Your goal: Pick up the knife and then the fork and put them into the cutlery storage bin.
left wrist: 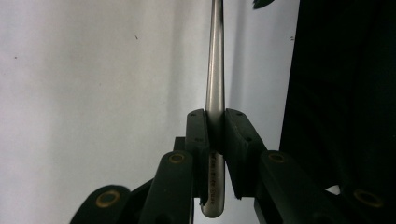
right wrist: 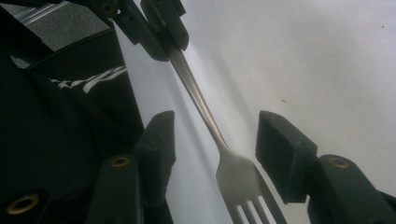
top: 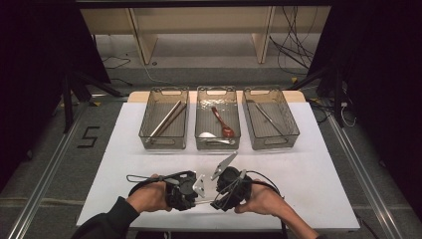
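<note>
1. Left tool (top: 194, 191), low on the white tabletop (top: 308, 164) at about 6 o'clock, is clenched on the handle of a slim silver metal fork (left wrist: 215, 93); in its own view the two jaws press the shaft from both sides near the handle's rounded end.
2. Right tool (right wrist: 215, 140) is released, its jaws spread wide on either side of the fork's neck without touching it.
3. Both tools face each other, nearly meeting, with the fork bridging them just above the tabletop.
4. Three clear plastic bins (top: 164, 142) sit in a row toward 12 o'clock, well apart from the tools.
</note>
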The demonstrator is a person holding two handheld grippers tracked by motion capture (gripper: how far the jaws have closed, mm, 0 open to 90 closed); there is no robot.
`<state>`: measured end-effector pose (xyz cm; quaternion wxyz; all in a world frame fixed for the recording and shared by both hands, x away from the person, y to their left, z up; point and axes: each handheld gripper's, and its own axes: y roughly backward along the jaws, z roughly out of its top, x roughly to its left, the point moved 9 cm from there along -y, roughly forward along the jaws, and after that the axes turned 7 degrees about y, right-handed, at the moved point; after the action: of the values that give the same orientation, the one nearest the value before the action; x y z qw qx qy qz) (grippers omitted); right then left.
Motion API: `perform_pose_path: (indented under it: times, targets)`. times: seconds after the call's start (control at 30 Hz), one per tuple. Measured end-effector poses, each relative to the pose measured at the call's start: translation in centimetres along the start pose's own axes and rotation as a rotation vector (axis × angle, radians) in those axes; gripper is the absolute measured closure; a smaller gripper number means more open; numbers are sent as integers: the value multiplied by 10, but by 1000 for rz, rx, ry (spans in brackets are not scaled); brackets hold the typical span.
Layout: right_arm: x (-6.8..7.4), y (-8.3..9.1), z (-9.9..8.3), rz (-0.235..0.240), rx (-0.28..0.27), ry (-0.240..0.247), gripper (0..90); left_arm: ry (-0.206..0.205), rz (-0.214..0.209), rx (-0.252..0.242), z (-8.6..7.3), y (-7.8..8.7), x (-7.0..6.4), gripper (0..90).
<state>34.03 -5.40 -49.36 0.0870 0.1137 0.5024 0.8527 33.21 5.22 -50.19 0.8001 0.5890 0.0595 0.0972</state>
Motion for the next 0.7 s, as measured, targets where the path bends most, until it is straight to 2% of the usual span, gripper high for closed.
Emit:
perform_pose_path:
  times: [0.17, 0.2, 0.53, 0.6, 0.67, 0.7]
  targets:
    - [1, -3, -2, 13, 21, -13, 548, -11, 4, 0, 2, 1, -1, 797]
    - [1, -5, -2, 28, 22, -18, 560, -14, 5, 1, 2, 1, -1, 798]
    - [2, -10, -4, 51, 32, -8, 643, -30, 14, -8, 6, 3, -3, 797]
    - [5, -10, -3, 76, 32, -21, 670, -33, 14, -12, 7, 3, -4, 797]
    - [6, -10, -3, 81, 36, -35, 677, -49, 14, -9, 7, 4, -3, 797]
    - [6, -10, -4, 79, 39, -39, 690, -40, 10, -16, 7, 3, -4, 797]
